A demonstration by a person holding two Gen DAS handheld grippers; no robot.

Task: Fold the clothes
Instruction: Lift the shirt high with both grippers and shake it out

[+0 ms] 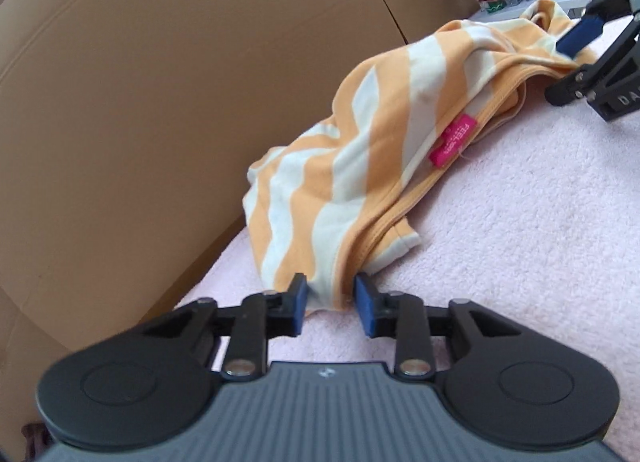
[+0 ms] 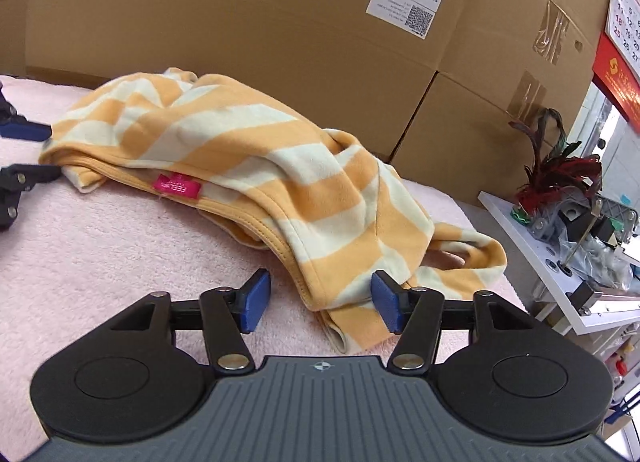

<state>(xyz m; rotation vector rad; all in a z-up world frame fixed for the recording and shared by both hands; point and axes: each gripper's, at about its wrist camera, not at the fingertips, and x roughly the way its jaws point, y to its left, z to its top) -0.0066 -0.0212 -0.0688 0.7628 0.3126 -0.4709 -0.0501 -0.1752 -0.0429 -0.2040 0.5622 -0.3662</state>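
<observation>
An orange-and-white striped garment [image 1: 352, 166] [image 2: 256, 158] lies bunched on a pink fleecy cover [image 1: 520, 230] [image 2: 92, 246], with a magenta label [image 1: 454, 140] [image 2: 177, 188] showing at its hem. My left gripper [image 1: 332, 304] stands open at the garment's near end. A fold of cloth sits between its blue pads [image 1: 366, 308], loose. My right gripper [image 2: 320, 304] is open at the opposite end, with the hem lying between the pads, nearer the right one. Each gripper shows in the other's view: the right gripper [image 1: 572, 64] and the left gripper [image 2: 32, 152].
Large cardboard boxes [image 1: 160, 102] [image 2: 280, 22] stand right behind the garment along the cover's far edge. A white shelf [image 2: 520, 230] with a red-leaved plant [image 2: 560, 166] and metal parts stands to the right. A red calendar [image 2: 624, 22] hangs above it.
</observation>
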